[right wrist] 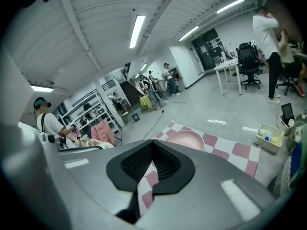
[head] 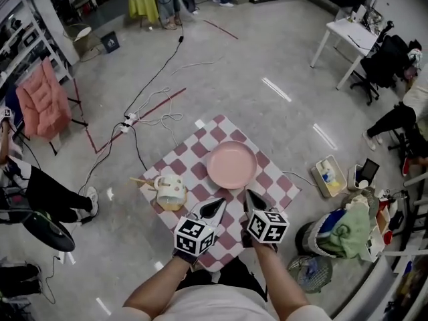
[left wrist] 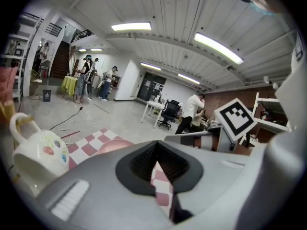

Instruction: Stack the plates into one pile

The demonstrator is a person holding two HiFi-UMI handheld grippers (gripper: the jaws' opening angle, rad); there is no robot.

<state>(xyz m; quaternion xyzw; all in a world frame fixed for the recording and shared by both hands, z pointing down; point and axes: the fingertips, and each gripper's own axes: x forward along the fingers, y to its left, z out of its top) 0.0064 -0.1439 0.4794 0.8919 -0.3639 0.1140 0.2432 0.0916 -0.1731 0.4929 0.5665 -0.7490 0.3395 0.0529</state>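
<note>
The pink plate (head: 231, 165) is lying on the checkered table (head: 271, 182), at one o'clock from the left gripper (head: 219, 204) and eleven o'clock from the right gripper (head: 249, 194). Both grippers are staying apart from it, jaws pressed together on nothing.

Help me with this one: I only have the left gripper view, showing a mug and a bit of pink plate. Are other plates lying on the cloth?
Observer: No. The head view shows one pink plate or pile on the checked cloth, with no plate elsewhere. Whether it is several stacked, I cannot tell.
Operator: Is the right gripper carrying anything?
Observer: No. The right gripper view shows the right gripper with its jaws together and nothing between them.
Operator: Where are the two grippers?
Observer: In the head view the left gripper and the right one point at the plate's near rim, side by side.
</note>
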